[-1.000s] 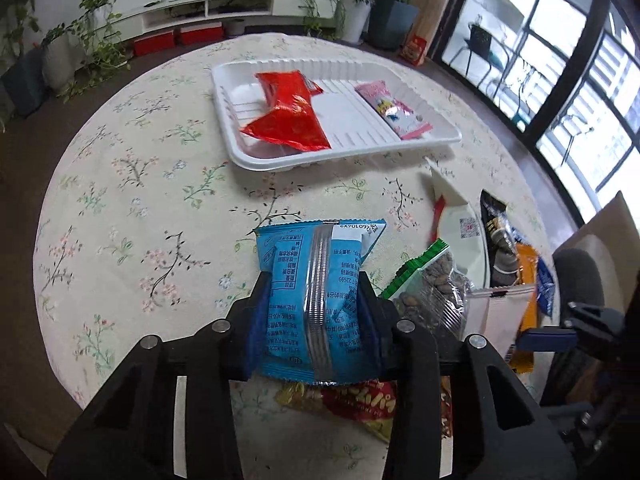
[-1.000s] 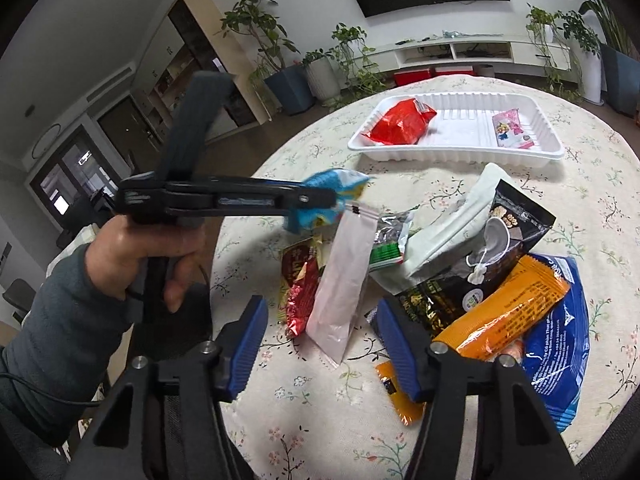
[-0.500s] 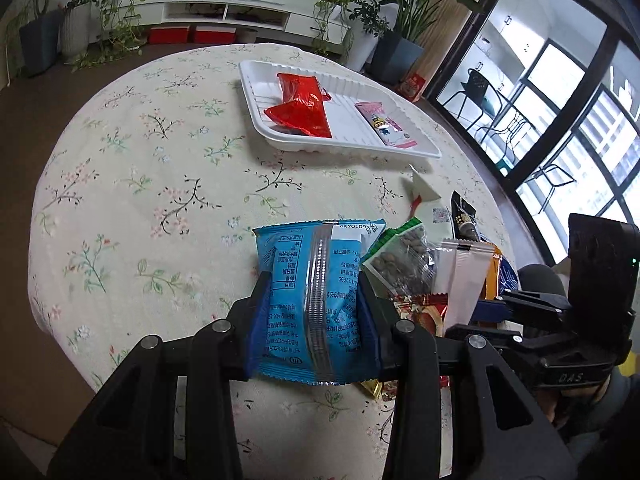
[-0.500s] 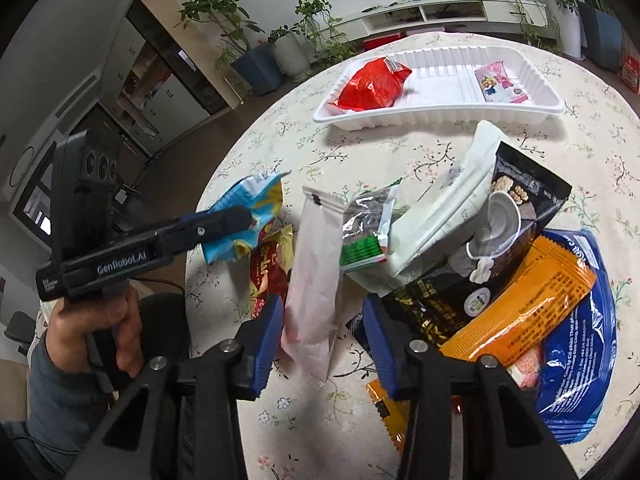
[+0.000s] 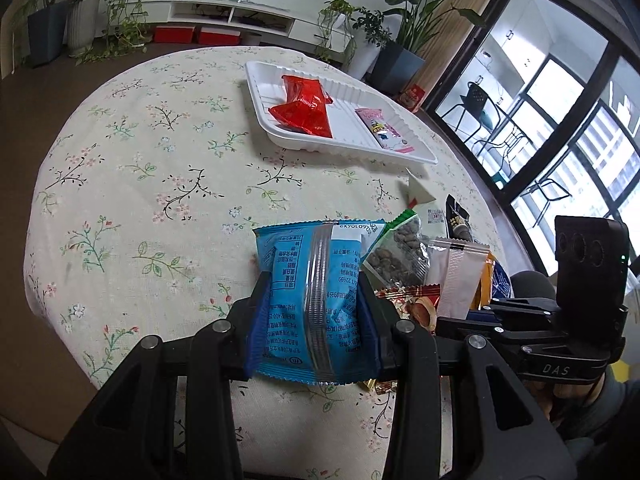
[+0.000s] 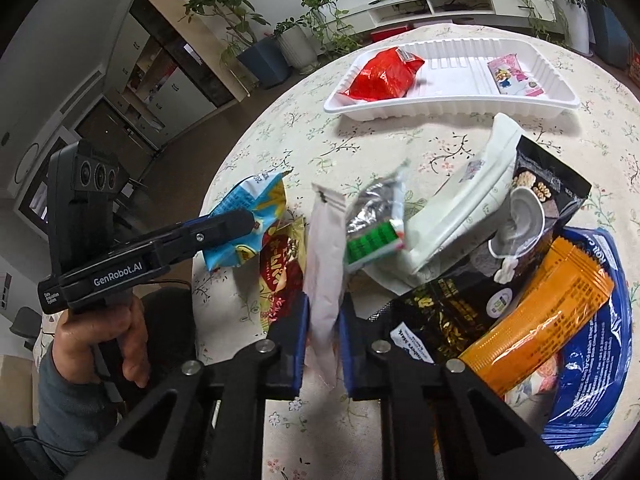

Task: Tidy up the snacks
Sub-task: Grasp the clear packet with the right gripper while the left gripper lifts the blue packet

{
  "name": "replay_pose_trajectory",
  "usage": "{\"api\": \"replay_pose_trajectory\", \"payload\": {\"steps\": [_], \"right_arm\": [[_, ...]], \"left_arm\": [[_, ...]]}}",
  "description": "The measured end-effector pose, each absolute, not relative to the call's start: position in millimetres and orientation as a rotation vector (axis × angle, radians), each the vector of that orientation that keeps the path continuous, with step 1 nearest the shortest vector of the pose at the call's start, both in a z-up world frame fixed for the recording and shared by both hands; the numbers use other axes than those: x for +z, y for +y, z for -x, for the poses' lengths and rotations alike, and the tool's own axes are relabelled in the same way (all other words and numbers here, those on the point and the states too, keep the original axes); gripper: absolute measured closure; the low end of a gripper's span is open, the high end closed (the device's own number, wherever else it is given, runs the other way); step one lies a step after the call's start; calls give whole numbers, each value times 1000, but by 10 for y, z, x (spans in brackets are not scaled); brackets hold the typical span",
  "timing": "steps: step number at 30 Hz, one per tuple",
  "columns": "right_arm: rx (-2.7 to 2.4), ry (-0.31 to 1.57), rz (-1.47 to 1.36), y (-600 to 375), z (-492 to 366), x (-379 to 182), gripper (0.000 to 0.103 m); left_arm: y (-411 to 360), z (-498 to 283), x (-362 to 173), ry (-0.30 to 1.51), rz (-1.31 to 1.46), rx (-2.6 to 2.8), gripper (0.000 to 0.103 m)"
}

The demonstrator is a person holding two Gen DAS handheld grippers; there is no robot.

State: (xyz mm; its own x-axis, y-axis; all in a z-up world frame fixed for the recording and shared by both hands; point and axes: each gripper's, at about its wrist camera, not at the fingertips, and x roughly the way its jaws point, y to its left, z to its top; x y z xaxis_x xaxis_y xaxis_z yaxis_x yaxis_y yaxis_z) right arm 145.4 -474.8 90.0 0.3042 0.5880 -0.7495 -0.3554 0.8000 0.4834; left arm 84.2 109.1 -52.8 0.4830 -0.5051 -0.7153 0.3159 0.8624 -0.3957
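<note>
Above the pile, right tongs (image 6: 323, 344) seemingly clenched on white sachet (image 6: 324, 264), left tongs (image 5: 312, 312) gripping blue packet (image 5: 312, 300).

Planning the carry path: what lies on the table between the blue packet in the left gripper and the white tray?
Only bare floral tablecloth lies between the blue packet and the white tray, as the left wrist view shows.

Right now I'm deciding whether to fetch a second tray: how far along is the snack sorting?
Early. Done: only a red packet and a pink packet lie in the white tray. In hand: the left gripper clamps a blue packet; the right gripper has just closed on a pale sachet. Left: the pile of about seven packets on the tablecloth.
</note>
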Motion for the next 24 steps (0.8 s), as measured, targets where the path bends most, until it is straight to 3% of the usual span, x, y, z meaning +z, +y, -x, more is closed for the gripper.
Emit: {"api": "replay_pose_trajectory", "payload": {"steps": [24], "right_arm": [[624,971,-483,-5569,-1498,1429,88]], "left_arm": [[918,-863,-92,852,266,-571,66]]}}
